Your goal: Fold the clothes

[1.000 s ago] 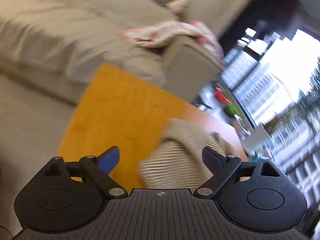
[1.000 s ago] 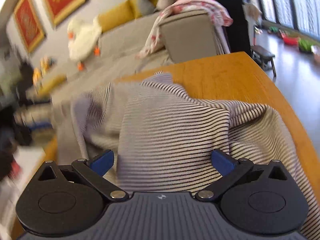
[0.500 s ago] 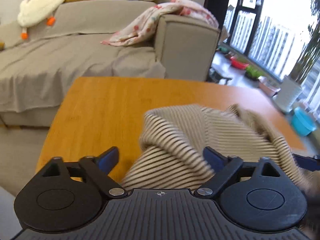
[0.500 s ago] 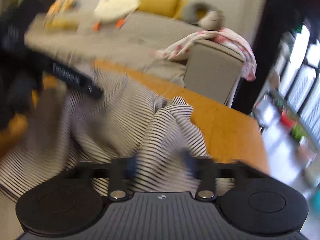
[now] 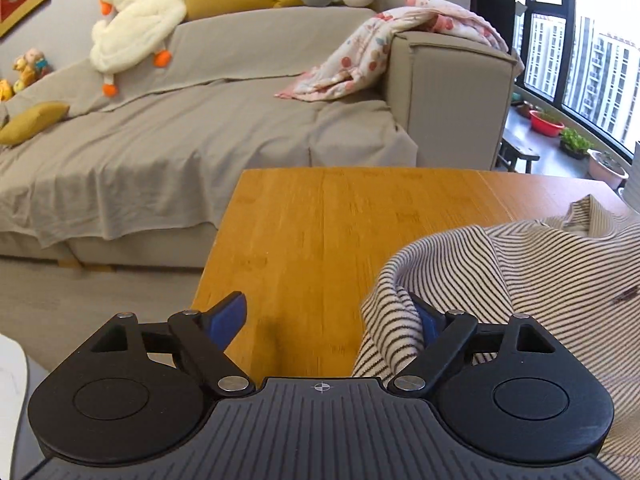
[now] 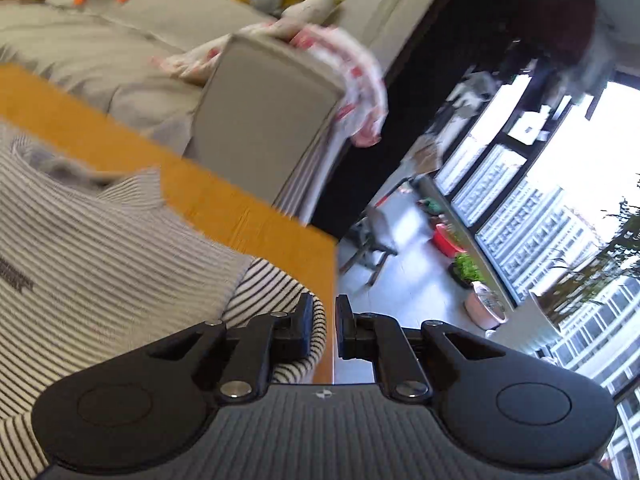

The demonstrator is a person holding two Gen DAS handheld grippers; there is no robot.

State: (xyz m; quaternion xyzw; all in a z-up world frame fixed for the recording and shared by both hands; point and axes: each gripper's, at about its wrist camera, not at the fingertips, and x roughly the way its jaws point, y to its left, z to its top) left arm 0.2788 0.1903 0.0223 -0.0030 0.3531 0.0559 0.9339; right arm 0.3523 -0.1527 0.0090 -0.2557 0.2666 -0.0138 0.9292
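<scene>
At table edge (image 6: 326,280), striped garment (image 6: 120,260).

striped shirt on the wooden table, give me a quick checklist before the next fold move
1. Left gripper open and ready: ok, its fingers stand wide apart.
2. Left gripper holding the black-and-white striped knit shirt: not ok, a fold of cloth only drapes over its right finger.
3. Right gripper gripping the shirt: cannot tell, the jaws are nearly closed with striped cloth beside the left finger, but the view is blurred.
4. Shirt lying flat: not ok, it is bunched and rumpled.
5. Free space on the orange wooden table for the fold: ok, bare wood lies left of the shirt.
6. Shirt clear of the table edge: cannot tell.
</scene>
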